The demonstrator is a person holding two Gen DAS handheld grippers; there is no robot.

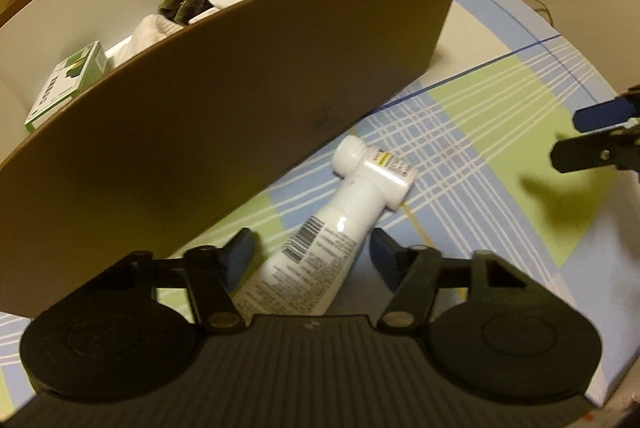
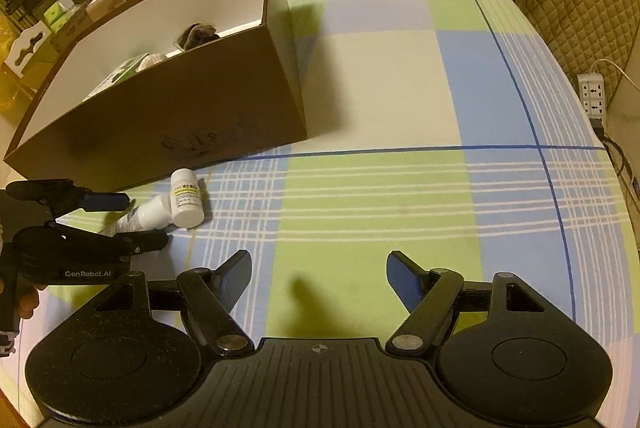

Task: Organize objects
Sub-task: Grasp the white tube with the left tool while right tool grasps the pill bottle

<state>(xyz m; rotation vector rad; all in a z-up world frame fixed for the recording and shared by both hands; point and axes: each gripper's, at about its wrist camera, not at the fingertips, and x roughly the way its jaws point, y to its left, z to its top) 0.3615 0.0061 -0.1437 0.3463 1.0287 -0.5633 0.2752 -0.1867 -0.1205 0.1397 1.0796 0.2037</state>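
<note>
Two white items are found on the checked tablecloth [image 2: 360, 211] beside the brown box's [image 2: 168, 131] front wall: one tube [image 1: 316, 252] and one small bottle [image 1: 376, 167], touching. One left gripper [image 1: 312, 252] straddles the tube, jaws narrowed, contact unclear. One right gripper [image 2: 318, 278] stands wide, empty.

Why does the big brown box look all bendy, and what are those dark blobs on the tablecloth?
Left wrist view: the fisheye lens bows the box wall into a curve; the tube has a small glare spot. Right wrist view: the box looks straighter; the dark blobs on the tablecloth are shadows. Both pictures look yellowish.
</note>
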